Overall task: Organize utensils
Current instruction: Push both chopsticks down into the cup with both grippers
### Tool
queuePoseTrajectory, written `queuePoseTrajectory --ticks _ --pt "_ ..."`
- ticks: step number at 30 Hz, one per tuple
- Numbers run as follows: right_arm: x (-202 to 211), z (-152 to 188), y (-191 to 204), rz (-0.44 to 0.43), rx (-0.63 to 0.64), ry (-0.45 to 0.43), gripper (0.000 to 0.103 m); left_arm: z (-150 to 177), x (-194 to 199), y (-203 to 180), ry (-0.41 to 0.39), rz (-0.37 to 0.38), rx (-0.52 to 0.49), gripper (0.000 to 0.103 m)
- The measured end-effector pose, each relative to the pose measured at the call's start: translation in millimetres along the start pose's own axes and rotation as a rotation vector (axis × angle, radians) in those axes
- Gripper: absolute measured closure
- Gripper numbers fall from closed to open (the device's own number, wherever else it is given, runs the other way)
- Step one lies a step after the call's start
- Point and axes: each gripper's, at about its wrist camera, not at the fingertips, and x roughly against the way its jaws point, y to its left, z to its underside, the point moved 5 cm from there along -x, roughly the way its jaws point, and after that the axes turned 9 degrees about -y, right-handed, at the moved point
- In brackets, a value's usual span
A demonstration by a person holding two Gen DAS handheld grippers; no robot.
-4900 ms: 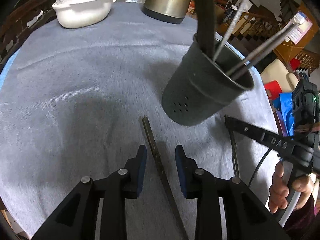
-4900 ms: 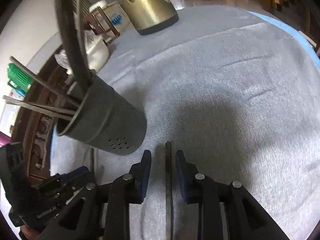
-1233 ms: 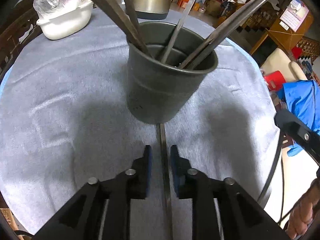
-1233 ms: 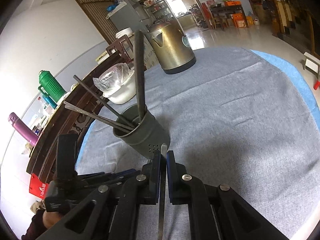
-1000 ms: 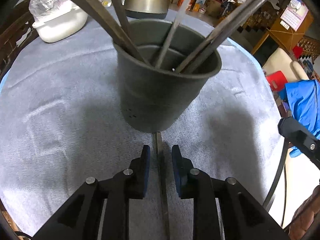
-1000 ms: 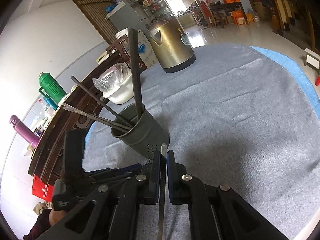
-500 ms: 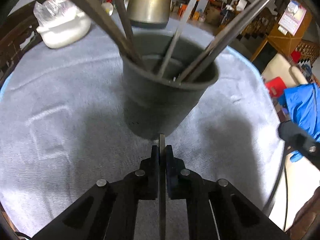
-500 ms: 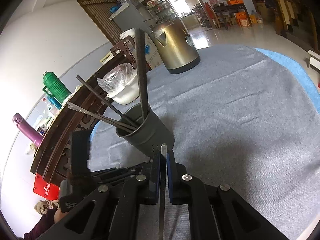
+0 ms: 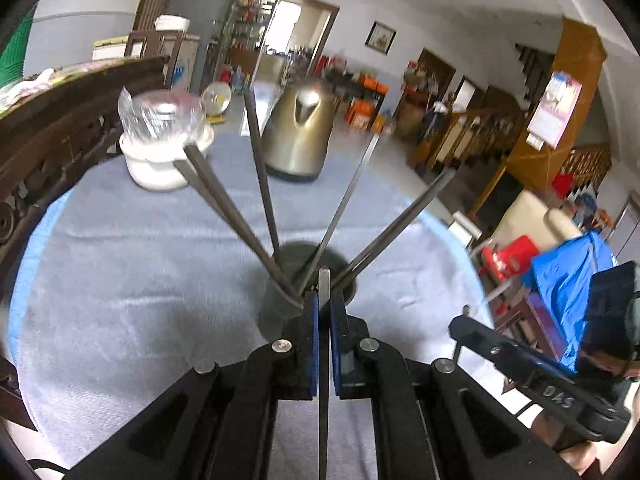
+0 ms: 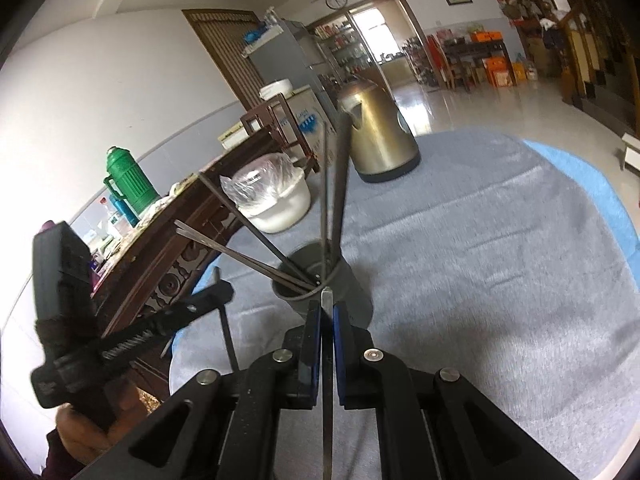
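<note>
Steel, flat and thin, one metal chopstick (image 9: 324, 360) runs lengthwise between the blue pads of my left hand-held gripper (image 9: 324, 312), which has just been closing and is now clamped on it, its tip poking out just past the pads. My right hand-held gripper (image 10: 327, 320) pinches a second metal chopstick (image 10: 327, 380) the same way. Just beyond both tips stands the dark grey round plastic utensil holder (image 10: 352, 288), upright on the grey cloth-covered worktop (image 9: 140, 280), with several more metal chopsticks (image 9: 224, 208) fanning out of its mouth. Farther back on the worktop sit a gold metal kettle (image 9: 300, 136) and a white bowl under clear plastic wrap (image 9: 160, 140).
</note>
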Motion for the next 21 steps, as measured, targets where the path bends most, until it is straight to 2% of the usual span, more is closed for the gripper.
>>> queuePoseTrajectory --ticks 8,21 --pt "16 -20 14 -0.013 0.017 -0.086 0.097 -13 18 -1 -0.071 -0.001 -0.011 0.098" --pt "17 -35 33 -0.037 0.039 -0.130 0.097 -24 32 -8 -0.113 -0.069 -0.045 0.098"
